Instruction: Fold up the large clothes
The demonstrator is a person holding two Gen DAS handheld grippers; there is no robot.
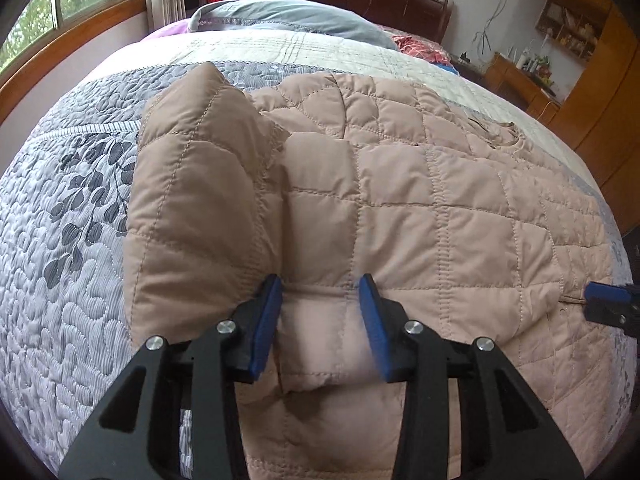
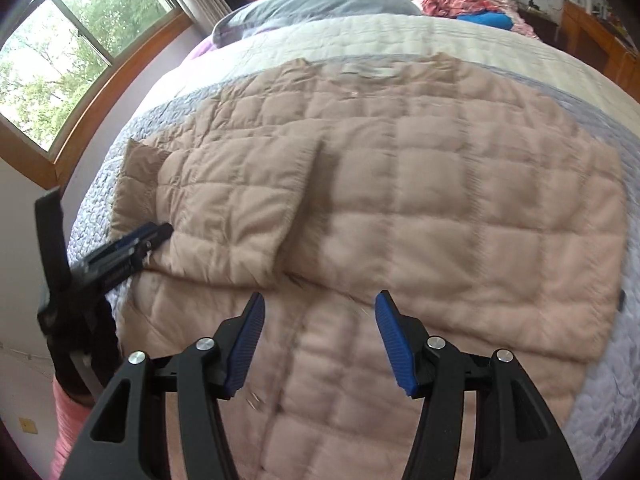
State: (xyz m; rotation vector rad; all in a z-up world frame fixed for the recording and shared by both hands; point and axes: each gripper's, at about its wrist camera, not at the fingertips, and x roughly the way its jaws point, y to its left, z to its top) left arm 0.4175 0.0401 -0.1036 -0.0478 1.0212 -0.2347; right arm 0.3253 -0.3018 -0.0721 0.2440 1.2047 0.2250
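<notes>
bed with grey-and-cream leaf-patterned quilted cover (image 1: pixel 72 240) carried all | beige quilted padded jacket (image 1: pixel 400 200) lay flat across it, one sleeve folded over its body | grey pillow (image 2: pixel 320 0) at headboard end | left tongs (image 1: pixel 320 288) spread above jacket, pinching nothing | right tongs (image 2: pixel 320 300) spread above jacket, empty

My left gripper (image 1: pixel 320 284) and right gripper (image 2: pixel 320 300): black arms, ribbed blue pads, silver screws. I see a pink sleeve (image 2: pixel 70 412).
</notes>
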